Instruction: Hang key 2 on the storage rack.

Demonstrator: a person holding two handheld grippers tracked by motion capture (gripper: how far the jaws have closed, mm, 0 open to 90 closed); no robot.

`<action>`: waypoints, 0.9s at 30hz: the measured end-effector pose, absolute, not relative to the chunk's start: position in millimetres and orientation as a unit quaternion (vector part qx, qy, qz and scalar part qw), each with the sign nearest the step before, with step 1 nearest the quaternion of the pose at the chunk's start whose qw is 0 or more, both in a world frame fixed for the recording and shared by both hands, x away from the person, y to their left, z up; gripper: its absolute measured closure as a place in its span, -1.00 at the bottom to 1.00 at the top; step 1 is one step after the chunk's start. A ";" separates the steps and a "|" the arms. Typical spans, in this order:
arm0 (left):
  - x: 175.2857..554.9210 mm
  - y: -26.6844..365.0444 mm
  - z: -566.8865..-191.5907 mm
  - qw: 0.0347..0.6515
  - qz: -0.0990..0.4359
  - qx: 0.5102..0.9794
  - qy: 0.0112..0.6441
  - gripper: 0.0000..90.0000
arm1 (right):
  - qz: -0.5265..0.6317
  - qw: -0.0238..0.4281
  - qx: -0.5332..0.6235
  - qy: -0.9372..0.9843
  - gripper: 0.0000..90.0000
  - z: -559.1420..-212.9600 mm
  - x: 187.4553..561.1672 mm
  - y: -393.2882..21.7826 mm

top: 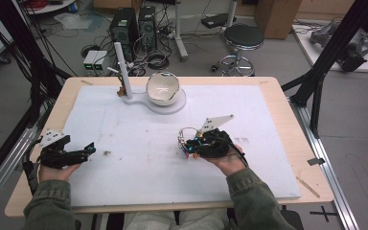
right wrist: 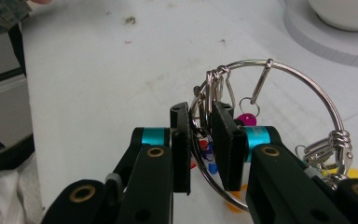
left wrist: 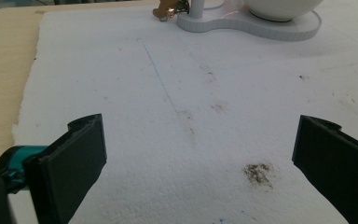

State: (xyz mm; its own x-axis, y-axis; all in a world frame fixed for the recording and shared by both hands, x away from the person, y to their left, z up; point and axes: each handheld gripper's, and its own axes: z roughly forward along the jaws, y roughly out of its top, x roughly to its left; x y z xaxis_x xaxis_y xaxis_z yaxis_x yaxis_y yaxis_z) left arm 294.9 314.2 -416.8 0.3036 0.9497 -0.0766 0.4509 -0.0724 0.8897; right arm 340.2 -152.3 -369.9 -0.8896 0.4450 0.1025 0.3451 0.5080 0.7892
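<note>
A large metal key ring [top: 188, 134] with smaller rings and coloured tags hangs just above the white foam sheet, right of centre. My right gripper [top: 184, 143] is shut on it. In the right gripper view the jaws pinch the ring's [right wrist: 266, 63] wire near a cluster of small clips, my right gripper [right wrist: 200, 116] pointing at the stand. A magenta tag [right wrist: 246, 117] and a yellow tag [right wrist: 354, 173] dangle behind. My left gripper [top: 87, 151] rests low at the sheet's left edge, and the left gripper [left wrist: 198, 135] stands open over bare foam.
A white stand [top: 172, 105] with a tall post [top: 123, 67] and a white bowl [top: 162, 87] sits at the back centre, a small brown object [top: 120, 90] at the post's foot. A dark stain [top: 107, 153] marks the foam sheet [top: 139, 177] beside the left gripper.
</note>
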 end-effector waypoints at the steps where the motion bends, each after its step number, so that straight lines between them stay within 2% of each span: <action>1: 294.8 314.2 -416.8 0.442 0.282 0.675 0.518 -0.93 | 0.442 0.057 0.229 0.865 0.74 -367.7 340.8 -151.4; 27: 295.1 315.0 -416.3 0.447 0.283 0.672 0.518 -0.93 | 0.463 0.062 0.205 0.860 0.74 -308.6 373.5 -127.0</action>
